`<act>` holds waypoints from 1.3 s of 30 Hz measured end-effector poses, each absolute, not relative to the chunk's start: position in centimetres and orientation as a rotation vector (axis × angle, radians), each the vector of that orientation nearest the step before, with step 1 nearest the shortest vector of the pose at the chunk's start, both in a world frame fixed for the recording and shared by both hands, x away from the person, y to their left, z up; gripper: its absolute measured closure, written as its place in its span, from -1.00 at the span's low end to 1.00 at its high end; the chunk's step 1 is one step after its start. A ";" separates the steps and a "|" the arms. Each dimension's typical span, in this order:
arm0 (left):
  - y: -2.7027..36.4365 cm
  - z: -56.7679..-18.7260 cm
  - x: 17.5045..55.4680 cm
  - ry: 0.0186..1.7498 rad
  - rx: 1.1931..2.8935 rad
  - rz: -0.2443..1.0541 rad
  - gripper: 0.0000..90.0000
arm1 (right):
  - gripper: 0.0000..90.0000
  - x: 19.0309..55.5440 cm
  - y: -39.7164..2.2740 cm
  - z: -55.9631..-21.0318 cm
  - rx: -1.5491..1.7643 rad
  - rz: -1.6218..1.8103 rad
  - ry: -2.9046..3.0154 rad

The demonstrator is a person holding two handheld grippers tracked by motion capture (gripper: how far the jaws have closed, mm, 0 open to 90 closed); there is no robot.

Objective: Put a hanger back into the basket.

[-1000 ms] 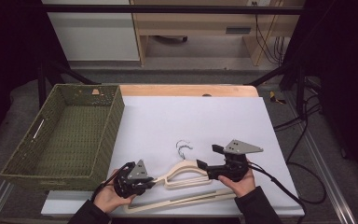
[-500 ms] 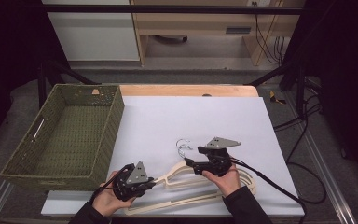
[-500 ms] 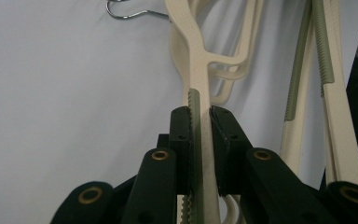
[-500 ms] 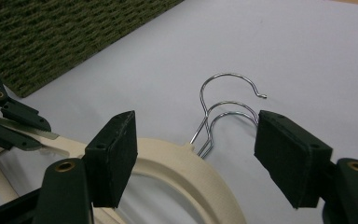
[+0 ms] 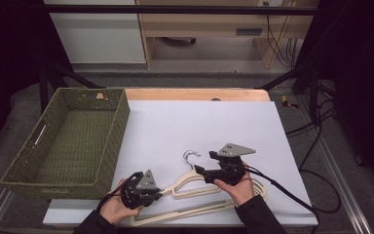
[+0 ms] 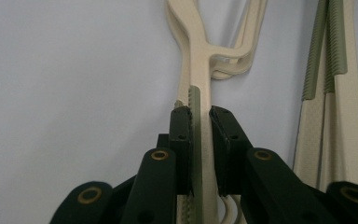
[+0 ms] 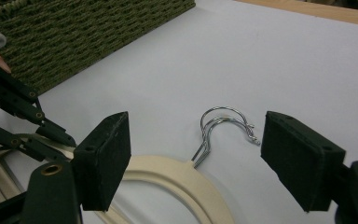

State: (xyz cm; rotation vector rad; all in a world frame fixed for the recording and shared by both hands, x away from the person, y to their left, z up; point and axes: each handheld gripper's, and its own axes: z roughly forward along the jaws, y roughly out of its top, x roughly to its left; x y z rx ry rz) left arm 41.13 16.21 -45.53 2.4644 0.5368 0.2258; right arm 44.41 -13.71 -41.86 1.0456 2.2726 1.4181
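Hangers (image 5: 199, 183) are lying stacked on the white tabletop (image 5: 199, 122) near my edge, cream-coloured, at least two of them, with their wire hooks (image 7: 226, 126) nested one over the other. I am pinching one hanger arm in the left gripper (image 6: 200, 140); its jaws are pressing on the cream bar and the ribbed green strip along it, and I cannot tell whether they are taking one hanger or two. In the high view the left gripper (image 5: 141, 190) is sitting at the left end of the stack, just beside the basket (image 5: 34, 168), which is lying empty at the tabletop's left.

I am holding the right gripper (image 7: 196, 158) with its jaws spread wide, framing the hooks and the curved neck below them without touching either. In the high view it (image 5: 202, 171) is hovering over the neck, just beside the hooks.

My worry is the nesting. If I am closing on both hooks at once, the hangers are likely coming up together instead of separating. The thin round wire could also roll out between the flat pads. And since my left hold is at the far end of a long arm, any lift at the neck could twist the hanger in those jaws and drag its neighbour across the tabletop.
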 end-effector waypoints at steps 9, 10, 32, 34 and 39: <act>16.5 -45.5 41.5 0.602 2.427 0.173 0.76 | -0.52 44.4 -13.6 -41.9 1.047 1.421 2.276; 16.5 -45.4 41.4 0.592 2.433 0.193 0.76 | -0.52 44.4 -13.6 -41.9 1.047 1.421 2.276; 15.7 -42.5 38.8 0.502 2.320 0.420 0.76 | -0.16 45.7 -13.0 -42.2 1.108 1.444 2.275; 15.7 -42.3 38.7 0.498 2.320 0.424 0.76 | -0.09 46.1 -12.7 -42.2 1.141 1.446 2.266; 15.7 -42.1 38.5 0.496 2.311 0.428 0.76 | 0.11 47.6 -11.6 -42.8 1.177 1.397 2.284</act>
